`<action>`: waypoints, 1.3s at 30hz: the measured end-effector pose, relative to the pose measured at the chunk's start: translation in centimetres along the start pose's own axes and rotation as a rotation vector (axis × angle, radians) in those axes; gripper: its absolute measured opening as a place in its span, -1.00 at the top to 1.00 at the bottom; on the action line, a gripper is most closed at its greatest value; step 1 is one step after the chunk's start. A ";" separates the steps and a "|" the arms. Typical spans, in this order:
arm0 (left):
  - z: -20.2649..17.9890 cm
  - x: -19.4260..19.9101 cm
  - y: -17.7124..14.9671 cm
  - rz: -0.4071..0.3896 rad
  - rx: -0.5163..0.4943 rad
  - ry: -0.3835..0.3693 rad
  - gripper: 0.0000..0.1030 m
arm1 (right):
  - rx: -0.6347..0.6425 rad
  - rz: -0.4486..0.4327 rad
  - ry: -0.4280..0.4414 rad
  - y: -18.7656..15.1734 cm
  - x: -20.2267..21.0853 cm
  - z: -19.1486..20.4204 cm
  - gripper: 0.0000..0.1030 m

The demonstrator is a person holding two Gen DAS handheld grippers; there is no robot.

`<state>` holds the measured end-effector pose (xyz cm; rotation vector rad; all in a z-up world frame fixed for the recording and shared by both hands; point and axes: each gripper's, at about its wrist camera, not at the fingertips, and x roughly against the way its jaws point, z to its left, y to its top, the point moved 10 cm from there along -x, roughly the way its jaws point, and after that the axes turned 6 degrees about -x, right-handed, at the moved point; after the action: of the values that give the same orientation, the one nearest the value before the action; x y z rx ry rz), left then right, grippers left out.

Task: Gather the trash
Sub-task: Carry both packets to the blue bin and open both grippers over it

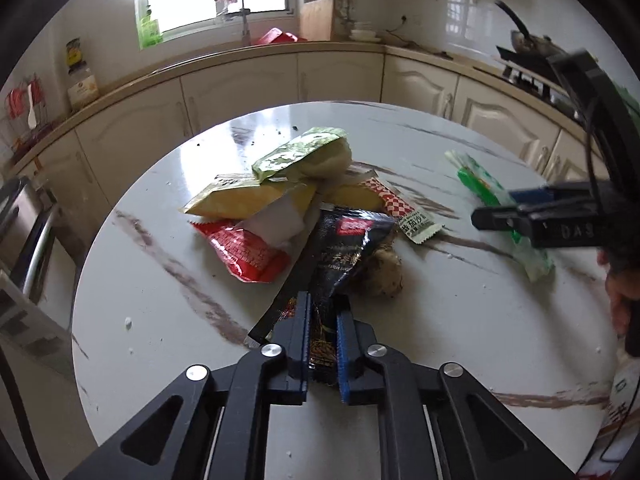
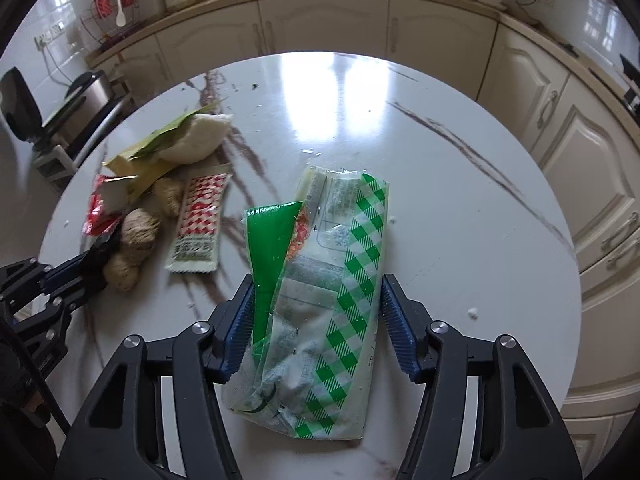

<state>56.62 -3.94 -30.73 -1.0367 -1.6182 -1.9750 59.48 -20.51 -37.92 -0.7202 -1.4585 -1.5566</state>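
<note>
My left gripper (image 1: 323, 334) is shut on a black sauce packet (image 1: 344, 248) at the near edge of a trash pile on the round marble table (image 1: 160, 300). The pile holds a yellow wrapper (image 1: 248, 198), a red wrapper (image 1: 244, 250), a green wrapper (image 1: 296, 152), a red-checked sachet (image 1: 404, 208) and ginger (image 1: 384, 272). My right gripper (image 2: 318, 328) is open, its fingers either side of a green-checked clear bag (image 2: 324, 300) lying flat on the table. The left gripper shows in the right wrist view (image 2: 86, 276), beside ginger pieces (image 2: 132, 248) and the sachet (image 2: 198, 224).
Cream kitchen cabinets (image 1: 336, 76) curve around behind the table. A counter with a sink, jars and a cutting board (image 1: 316, 18) runs along the back. A stove with a pan (image 1: 528, 44) is at the right. A metal appliance (image 1: 24, 232) stands left of the table.
</note>
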 end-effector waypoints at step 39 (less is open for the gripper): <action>23.0 22.3 -26.7 -0.055 0.428 0.246 0.95 | 0.334 -0.030 0.458 -9.9 2.3 43.3 -0.10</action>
<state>30.34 28.43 -30.59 -0.5694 -1.8297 -1.6064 43.60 20.87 -34.21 -0.1323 -1.3332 -1.3410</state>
